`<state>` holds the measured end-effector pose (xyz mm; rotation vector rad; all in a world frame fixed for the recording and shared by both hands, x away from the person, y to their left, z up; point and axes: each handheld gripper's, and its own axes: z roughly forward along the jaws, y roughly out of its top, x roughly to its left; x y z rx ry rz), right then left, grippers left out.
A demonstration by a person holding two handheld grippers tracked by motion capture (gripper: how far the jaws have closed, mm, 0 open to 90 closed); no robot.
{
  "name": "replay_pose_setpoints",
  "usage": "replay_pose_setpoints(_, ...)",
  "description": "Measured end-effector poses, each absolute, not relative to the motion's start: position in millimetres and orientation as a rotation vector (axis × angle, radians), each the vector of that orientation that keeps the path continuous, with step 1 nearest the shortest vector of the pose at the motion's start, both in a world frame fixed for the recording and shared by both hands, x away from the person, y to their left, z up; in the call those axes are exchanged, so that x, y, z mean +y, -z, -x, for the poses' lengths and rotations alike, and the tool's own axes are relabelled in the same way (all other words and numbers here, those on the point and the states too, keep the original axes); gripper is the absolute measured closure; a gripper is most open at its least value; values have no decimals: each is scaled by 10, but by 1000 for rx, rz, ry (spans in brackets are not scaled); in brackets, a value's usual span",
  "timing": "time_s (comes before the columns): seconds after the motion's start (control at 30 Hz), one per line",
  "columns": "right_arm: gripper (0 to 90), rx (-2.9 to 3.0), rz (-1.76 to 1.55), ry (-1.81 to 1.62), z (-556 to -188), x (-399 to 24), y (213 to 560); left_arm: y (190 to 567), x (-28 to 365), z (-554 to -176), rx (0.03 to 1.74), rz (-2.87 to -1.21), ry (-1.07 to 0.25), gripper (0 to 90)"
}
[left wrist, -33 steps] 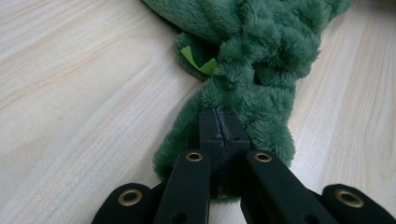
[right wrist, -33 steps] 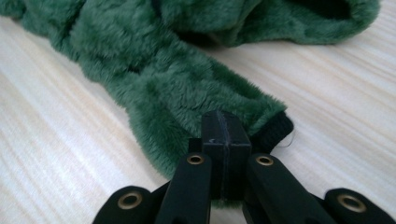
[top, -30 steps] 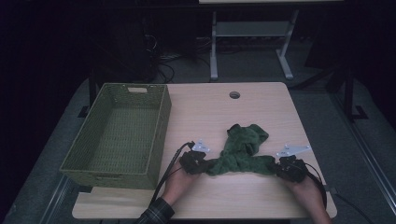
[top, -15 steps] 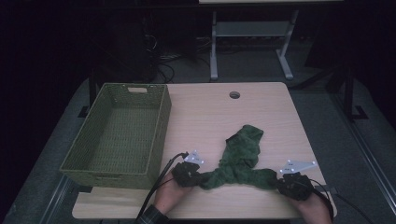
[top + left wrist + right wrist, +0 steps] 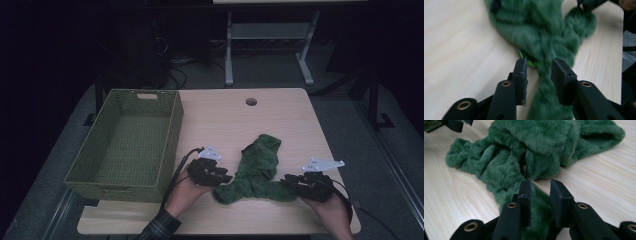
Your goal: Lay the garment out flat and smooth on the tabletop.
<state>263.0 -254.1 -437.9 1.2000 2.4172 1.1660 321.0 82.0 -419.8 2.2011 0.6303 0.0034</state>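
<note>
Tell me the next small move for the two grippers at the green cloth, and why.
Probably lift both clear and regrasp. The left gripper and right gripper have just opened; the green cloth lies bunched on the table, loose between the fingers, beside the basket.

A fluffy dark green cloth [image 5: 258,170] lies bunched up on the light wood surface [image 5: 280,120], near the front edge. One thick part runs up toward 12 o'clock and ends in a folded, open cuff. Two thinner arms spread low, one toward 8 o'clock and one toward 4 o'clock. The fur looks soft and full of folds.
</note>
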Motion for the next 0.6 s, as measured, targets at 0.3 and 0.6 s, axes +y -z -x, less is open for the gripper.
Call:
replay_pose_setpoints(0.3, 673, 2454, -1231, -1120, -2761, -2459, 4484, 4135, 643, -3595, 602, -2196, -13, 580)
replay_pose_setpoints(0.6, 641, 2450, -1234, -1125, -2759, -2441, 4511, 4109, 389, -3937, 549, -2165, 2, 521)
